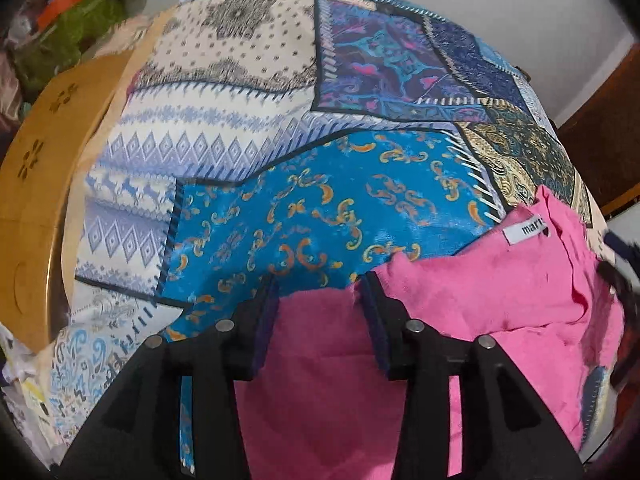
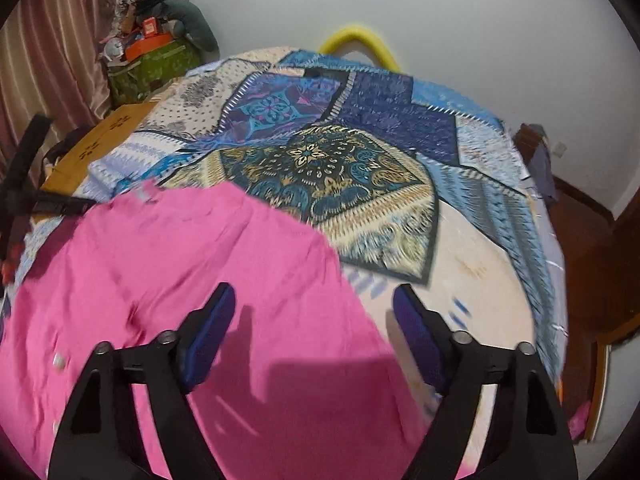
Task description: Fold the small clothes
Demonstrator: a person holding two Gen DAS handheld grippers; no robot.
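Observation:
A pink garment (image 1: 480, 304) with a white label lies on a patterned blue patchwork bedcover (image 1: 304, 208). In the left wrist view my left gripper (image 1: 320, 280) stands open over the garment's left edge, pink cloth showing between its fingers. In the right wrist view the pink garment (image 2: 180, 264) spreads across the lower left, with small white buttons near the left edge. My right gripper (image 2: 314, 292) is wide open above the garment's right edge, its left finger over pink cloth and its right finger over the bedcover (image 2: 320, 168).
A wooden headboard or board (image 1: 36, 184) borders the bed's left side. A pile of bags and boxes (image 2: 156, 52) sits in the far left corner by a curtain. A yellow curved object (image 2: 360, 40) is at the far edge. Wooden furniture (image 2: 592, 240) stands right.

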